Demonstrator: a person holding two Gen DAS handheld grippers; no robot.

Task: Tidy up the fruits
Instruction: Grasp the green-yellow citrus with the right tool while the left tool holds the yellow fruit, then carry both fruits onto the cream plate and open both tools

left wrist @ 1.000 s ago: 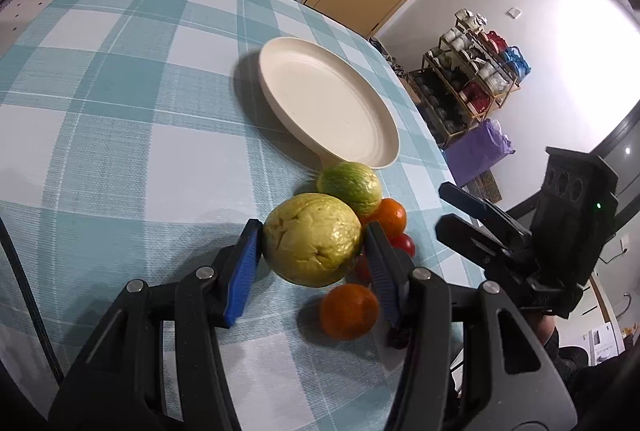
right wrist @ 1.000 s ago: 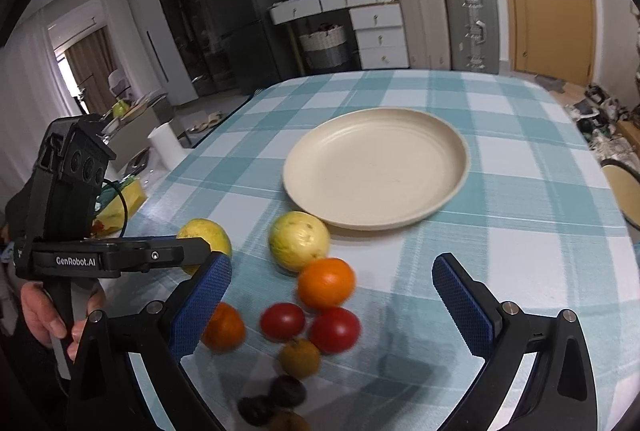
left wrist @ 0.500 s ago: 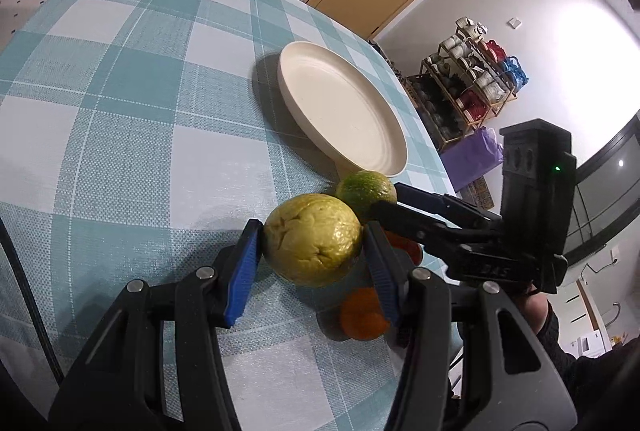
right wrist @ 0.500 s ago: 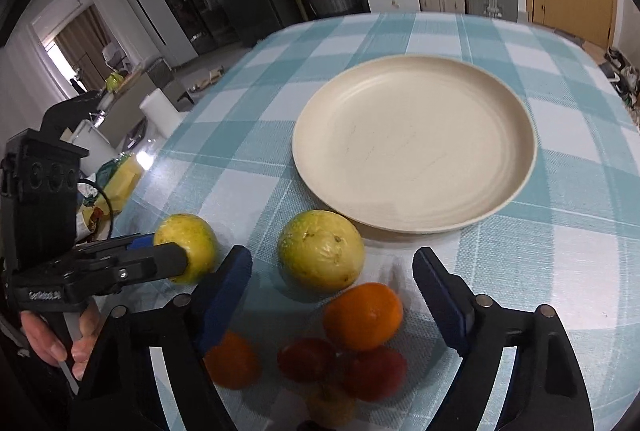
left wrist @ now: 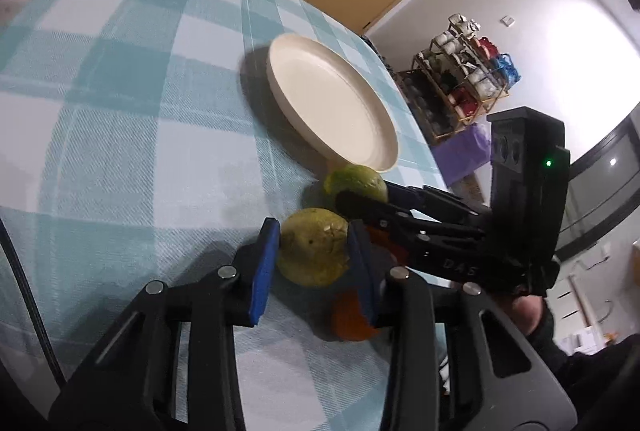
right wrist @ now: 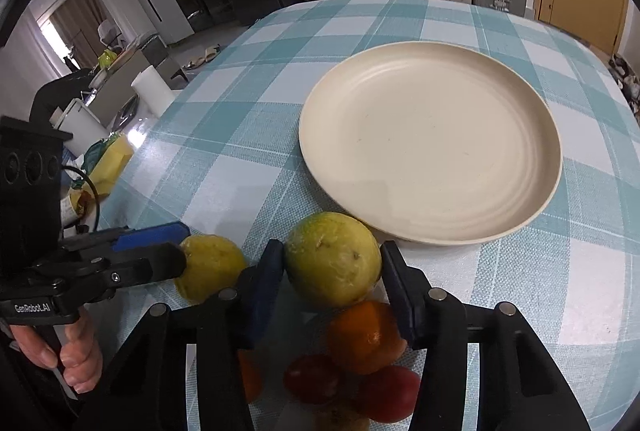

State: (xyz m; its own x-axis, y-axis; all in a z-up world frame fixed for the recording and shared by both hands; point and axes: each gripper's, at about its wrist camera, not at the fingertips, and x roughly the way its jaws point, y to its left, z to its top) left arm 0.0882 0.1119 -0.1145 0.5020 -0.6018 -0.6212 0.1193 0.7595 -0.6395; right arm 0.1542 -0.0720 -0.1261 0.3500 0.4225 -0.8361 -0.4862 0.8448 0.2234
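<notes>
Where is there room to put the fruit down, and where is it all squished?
The cream plate is bare. The checked tablecloth left of the plate is free too. It is crowded in front of the plate, where the fruits and both grippers bunch together.

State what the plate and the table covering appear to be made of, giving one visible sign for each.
Plate: probably matte plastic or a fibre composite; cream, faintly speckled, no glaze shine. Table covering: woven-look teal check, possibly coated, since it shows a glossy glare patch near its edge.
</notes>
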